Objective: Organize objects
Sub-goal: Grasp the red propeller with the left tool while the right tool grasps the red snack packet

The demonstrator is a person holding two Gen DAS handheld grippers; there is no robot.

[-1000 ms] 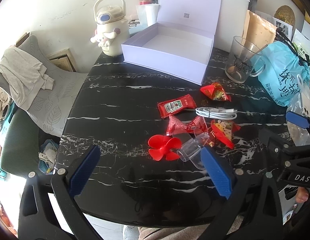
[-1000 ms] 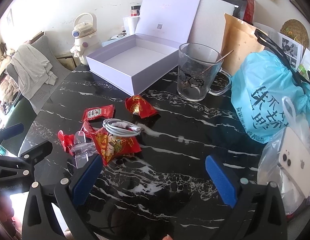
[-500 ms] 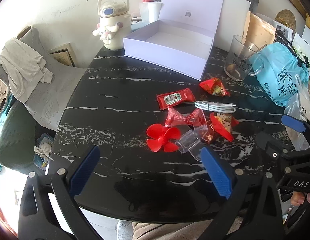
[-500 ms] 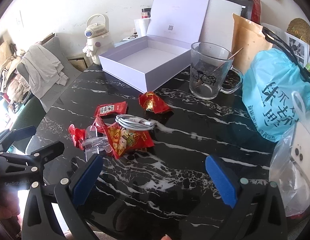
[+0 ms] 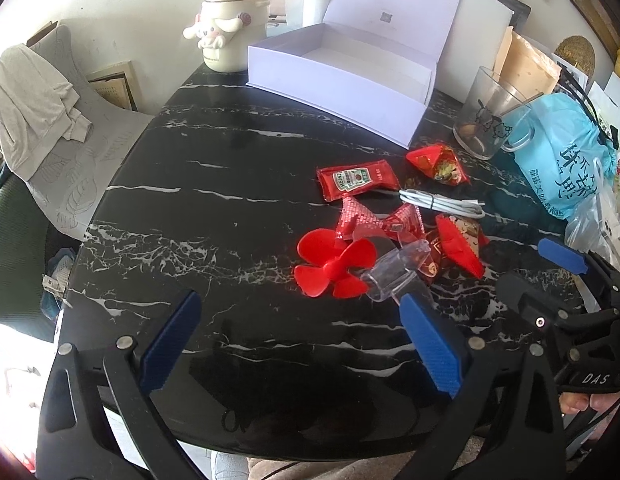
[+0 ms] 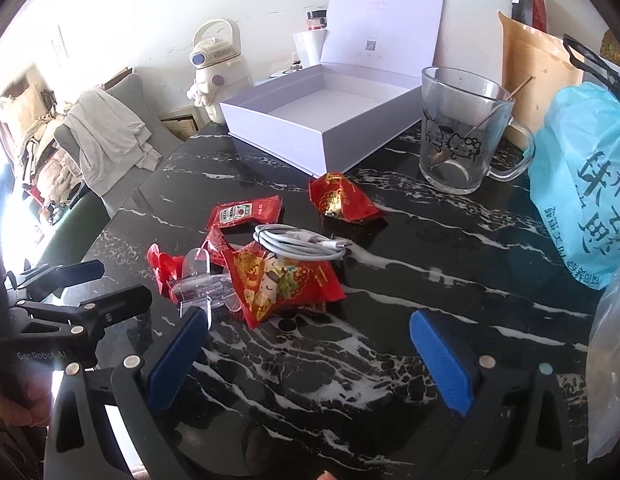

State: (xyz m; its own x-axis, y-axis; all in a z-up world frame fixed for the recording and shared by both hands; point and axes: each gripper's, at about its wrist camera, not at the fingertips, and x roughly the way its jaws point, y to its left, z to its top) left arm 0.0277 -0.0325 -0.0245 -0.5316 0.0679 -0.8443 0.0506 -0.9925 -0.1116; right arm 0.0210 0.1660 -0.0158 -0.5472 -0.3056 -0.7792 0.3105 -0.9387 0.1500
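Item: my left tongs and right tongs, both agape, empty, drawn slightly back from the bench since a moment ago. Clutter unmoved: ketchup sachet, cable, red propeller. Lilac box unfilled; sorting not begun.

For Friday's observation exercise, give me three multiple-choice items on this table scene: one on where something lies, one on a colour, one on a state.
1. Where does the white cable lie?
A. inside the box
B. on the table among the red packets
C. in the glass mug

2. What colour is the propeller?
A. red
B. green
C. yellow

3. How is the lilac box?
A. shut
B. open and empty
C. open and full

Answers:
1 B, the coil rests on the black marble table between the ketchup sachet and a red snack packet.
2 A, its blades are plainly red.
3 B, the lid stands up and the bare floor shows.
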